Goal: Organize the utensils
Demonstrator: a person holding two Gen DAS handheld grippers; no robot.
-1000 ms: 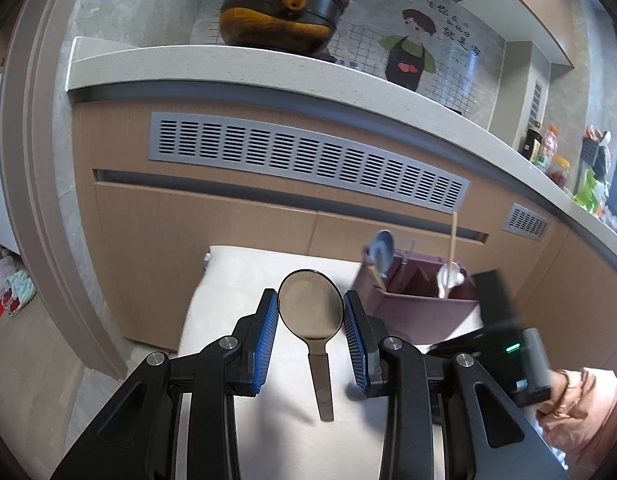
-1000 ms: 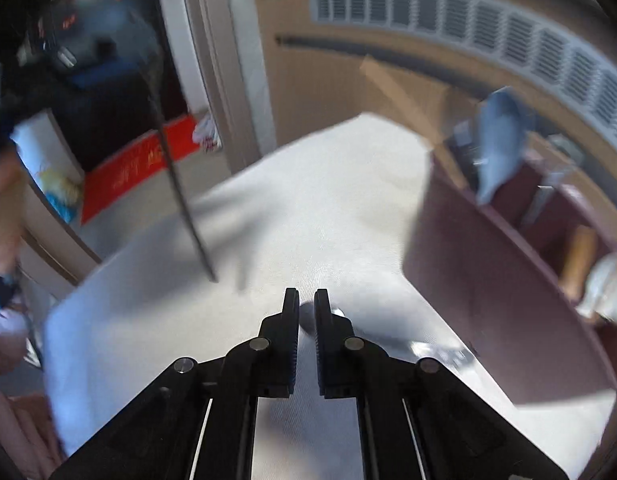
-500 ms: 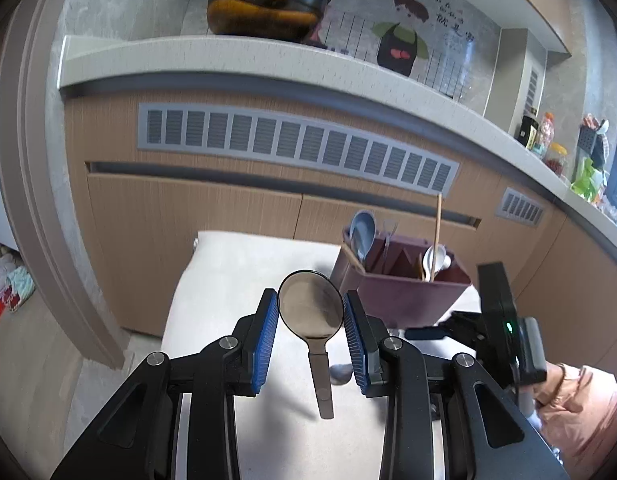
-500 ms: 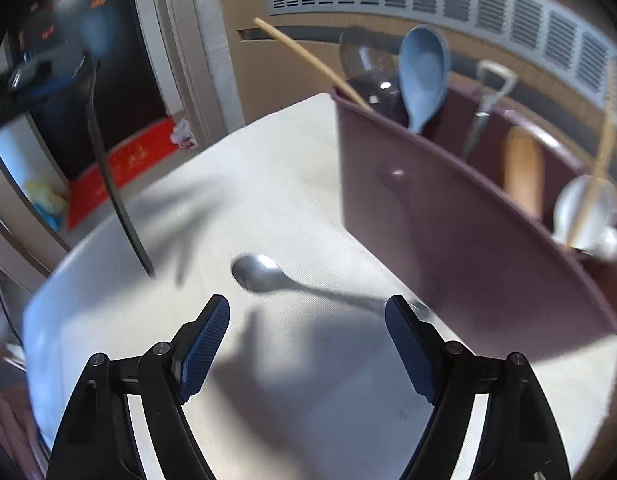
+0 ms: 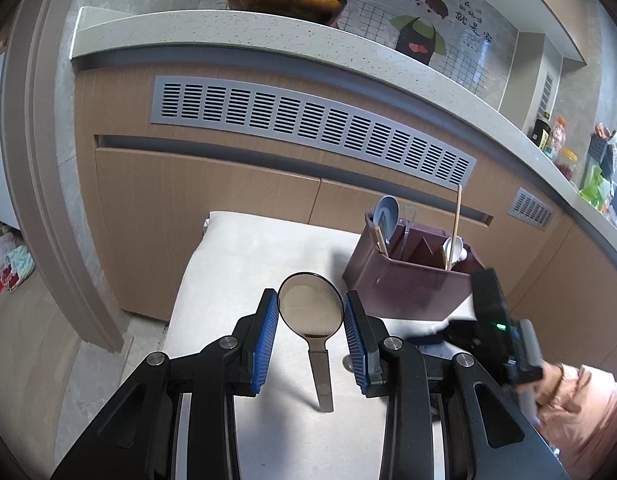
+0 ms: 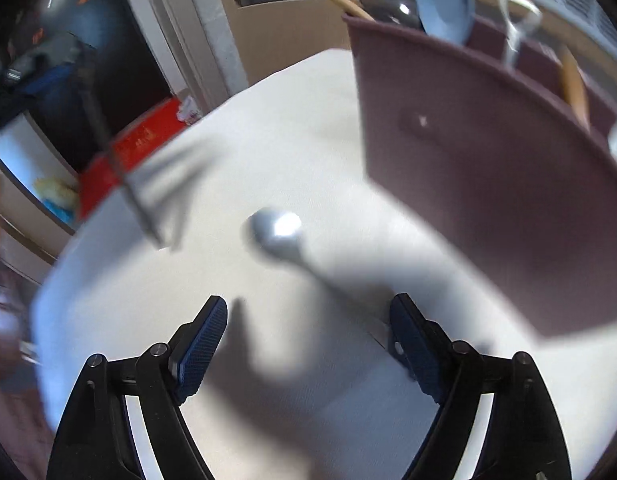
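Left gripper clamped on brown ladle bowl, handle hanging down. Right gripper spread wide; metal spoon just ahead, maroon holder right.

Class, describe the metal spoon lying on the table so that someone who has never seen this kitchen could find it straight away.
Start at the white-covered table in front of the wooden cabinets, and find the maroon utensil caddy standing on it. Just beside the caddy's wall lies the metal spoon, flat on the cloth ahead of the open right gripper. It alone lies loose; the other utensils stand in the caddy.
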